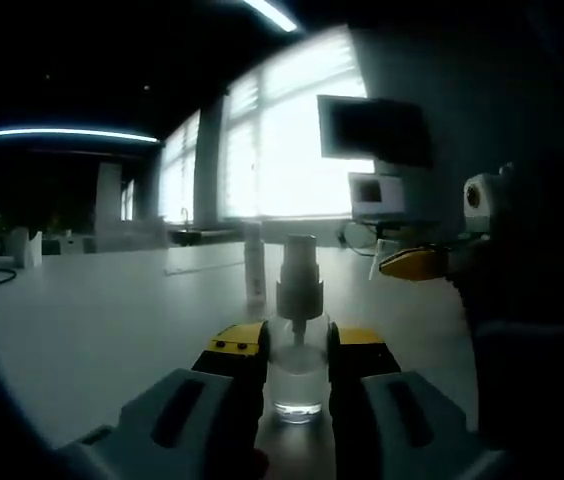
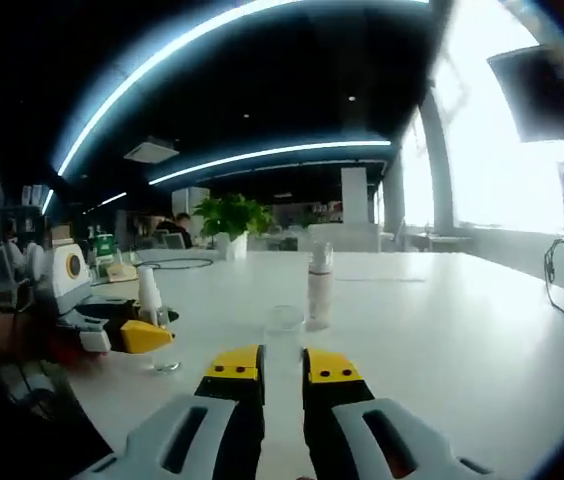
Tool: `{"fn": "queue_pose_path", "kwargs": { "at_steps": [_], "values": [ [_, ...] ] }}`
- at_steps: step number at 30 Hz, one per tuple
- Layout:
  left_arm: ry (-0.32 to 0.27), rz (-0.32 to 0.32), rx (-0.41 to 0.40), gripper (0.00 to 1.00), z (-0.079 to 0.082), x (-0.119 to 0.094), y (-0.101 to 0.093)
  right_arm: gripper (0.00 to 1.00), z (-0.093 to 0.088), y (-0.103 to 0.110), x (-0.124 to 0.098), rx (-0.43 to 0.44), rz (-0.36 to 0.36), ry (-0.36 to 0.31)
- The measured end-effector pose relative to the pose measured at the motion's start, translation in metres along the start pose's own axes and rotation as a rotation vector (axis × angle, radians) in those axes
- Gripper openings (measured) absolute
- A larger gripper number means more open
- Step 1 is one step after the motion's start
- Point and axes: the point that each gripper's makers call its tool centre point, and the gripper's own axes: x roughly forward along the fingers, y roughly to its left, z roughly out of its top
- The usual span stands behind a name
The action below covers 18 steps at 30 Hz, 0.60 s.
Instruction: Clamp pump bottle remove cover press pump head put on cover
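Observation:
A clear pump bottle (image 1: 297, 385) stands on the white table (image 1: 112, 320), and my left gripper (image 1: 297, 352) is shut on its body. Its bare grey pump head (image 1: 299, 270) rises above the jaws with no cover on it. In the right gripper view this bottle (image 2: 152, 295) is at the left, held in the left gripper (image 2: 132, 335). My right gripper (image 2: 282, 365) is shut on the clear cover (image 2: 284, 322), held off to the side of the bottle. The right gripper (image 1: 417, 262) enters the left gripper view from the right, level with the pump head.
A second, slim white bottle (image 2: 319, 285) stands farther out on the table (image 2: 442, 330); it is also behind the pump bottle (image 1: 253, 262). A monitor (image 1: 377, 130) and a laptop (image 1: 377, 195) are at the far edge by the windows. A cable loop (image 2: 177, 263) and a plant (image 2: 230, 215) lie beyond.

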Motion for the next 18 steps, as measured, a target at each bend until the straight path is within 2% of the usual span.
{"fn": "queue_pose_path", "kwargs": {
  "at_steps": [9, 15, 18],
  "values": [
    [0.0, -0.005, -0.001, 0.15, 0.0, 0.001, -0.001, 0.09, 0.037, 0.021, 0.001, -0.013, 0.042, -0.06],
    [-0.001, -0.006, 0.003, 0.15, 0.0, 0.001, 0.0, 0.09, 0.037, 0.019, 0.005, -0.012, 0.061, -0.048],
    [-0.002, -0.007, 0.004, 0.15, 0.0, 0.001, -0.001, 0.09, 0.044, 0.023, 0.007, -0.01, 0.075, -0.059]
  ]
}}
